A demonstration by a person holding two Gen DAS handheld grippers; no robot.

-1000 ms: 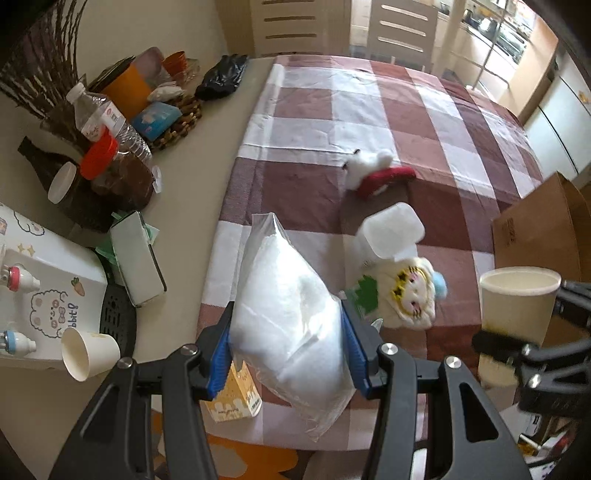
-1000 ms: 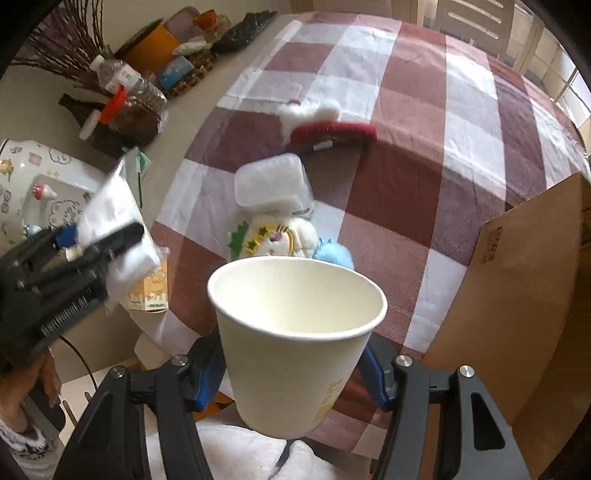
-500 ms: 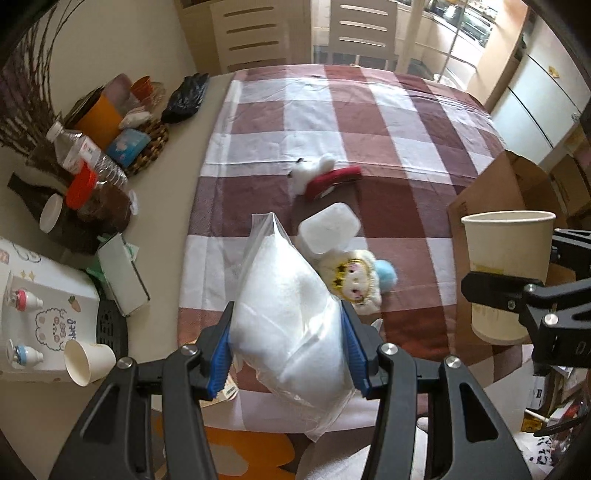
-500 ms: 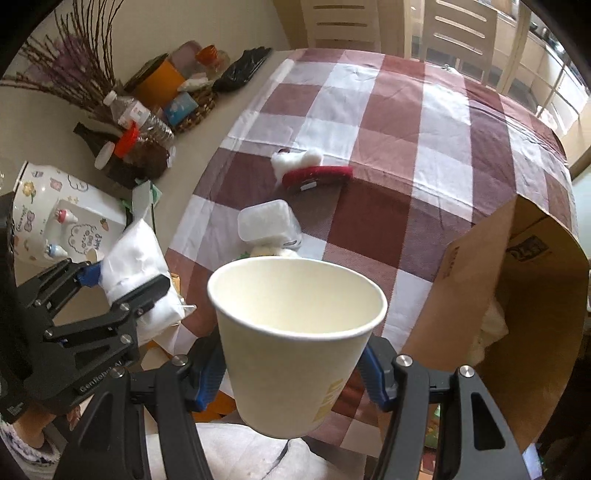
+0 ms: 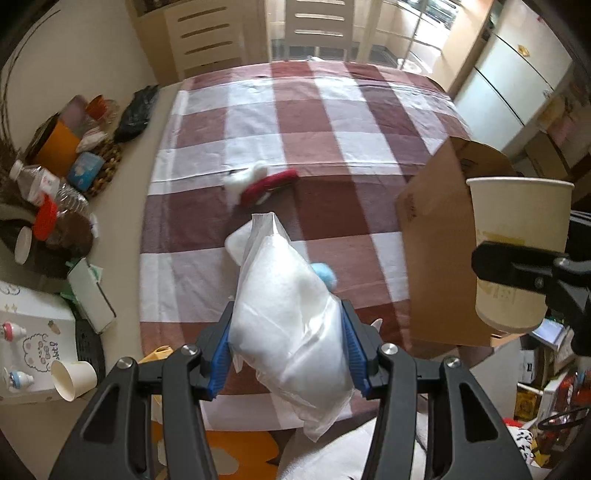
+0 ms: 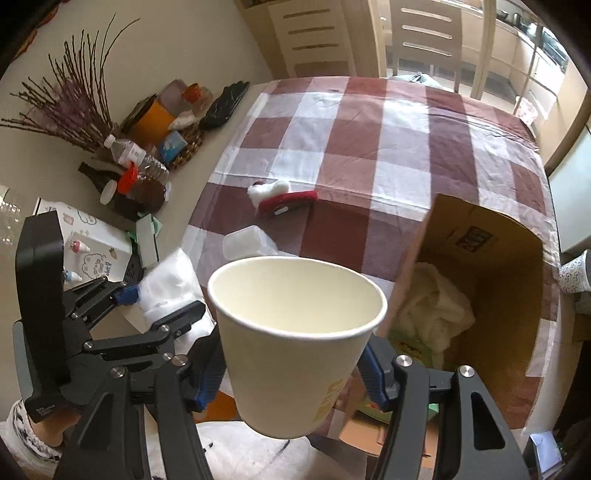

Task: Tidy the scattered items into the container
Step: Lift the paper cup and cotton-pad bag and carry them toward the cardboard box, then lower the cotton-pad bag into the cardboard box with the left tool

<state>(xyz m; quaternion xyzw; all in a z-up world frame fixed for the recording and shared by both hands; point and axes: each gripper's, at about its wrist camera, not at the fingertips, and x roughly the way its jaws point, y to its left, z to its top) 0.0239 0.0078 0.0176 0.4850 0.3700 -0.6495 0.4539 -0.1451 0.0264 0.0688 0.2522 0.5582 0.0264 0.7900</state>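
Note:
My left gripper (image 5: 288,354) is shut on a white plastic tissue pack (image 5: 288,314), held above the near edge of the checked tablecloth (image 5: 314,122). My right gripper (image 6: 295,373) is shut on an upright empty paper cup (image 6: 291,343), which also shows at the right in the left wrist view as the cup (image 5: 517,251). The open cardboard box (image 6: 491,295) stands at the table's right edge with a cream cloth (image 6: 436,310) inside. A red-and-white plush (image 6: 280,197), a translucent white container (image 6: 247,240) and a blue pompom (image 5: 325,273) lie on the cloth.
Along the table's left side stand a water bottle (image 5: 40,184), a wicker tray (image 5: 107,162) with an orange cup, a black bag (image 5: 136,114), a tipped paper cup (image 5: 74,376) and a printed white box (image 5: 33,332). Chairs (image 5: 317,29) stand beyond the far edge.
Both grippers rose and drew back from the table with their loads. The cardboard box's inside has come into the right wrist view, and the cartoon plush is now hidden behind the tissue pack.

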